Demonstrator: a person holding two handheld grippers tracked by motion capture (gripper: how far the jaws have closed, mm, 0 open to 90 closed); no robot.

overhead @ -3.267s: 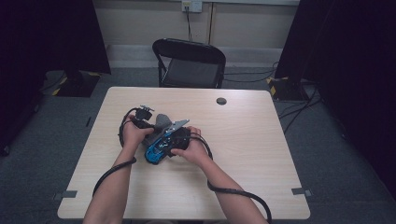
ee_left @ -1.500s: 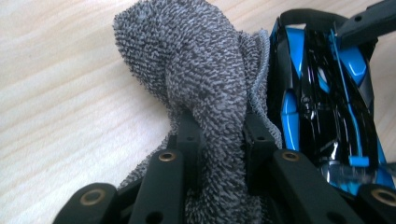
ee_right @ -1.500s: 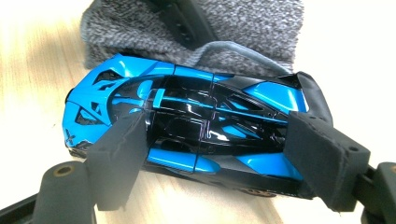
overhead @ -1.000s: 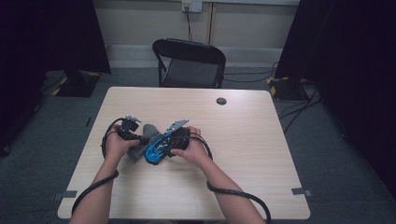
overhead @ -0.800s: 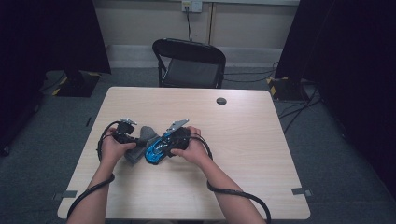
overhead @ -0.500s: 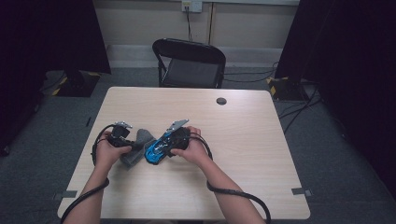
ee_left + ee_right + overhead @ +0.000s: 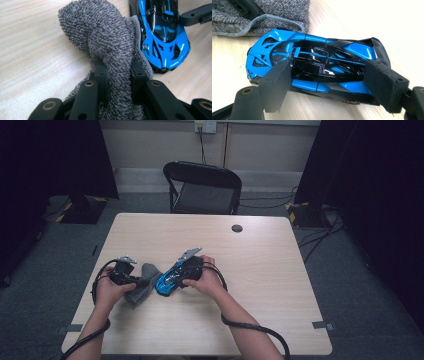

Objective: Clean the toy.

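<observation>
So this looks like a wipe-down job on the glossy blue and black toy sports car (image 7: 312, 72), which sits on the pale wooden table (image 7: 260, 270), a bit in from its near edge and left of the middle.

The right gripper (image 7: 327, 85) has its padded jaws spread along the car, one at the nose end and one at the tail end, pressing on it as far as I can tell. My guess is that's so the car can't roll or skid while it gets rubbed.

The left gripper (image 7: 119, 75) is pinching a bunched fold of the fluffy grey terry cloth (image 7: 110, 47), jaws squeezed on it. The cloth hangs out past the jaw tips like a soft pad, so fabric meets the paint rather than hard plastic. It lies just to the left of the car, its hemmed edge touching the car's nose or nearly so.

Holding it bunched probably gives a firmer wiping wad than a flat sheet.
</observation>
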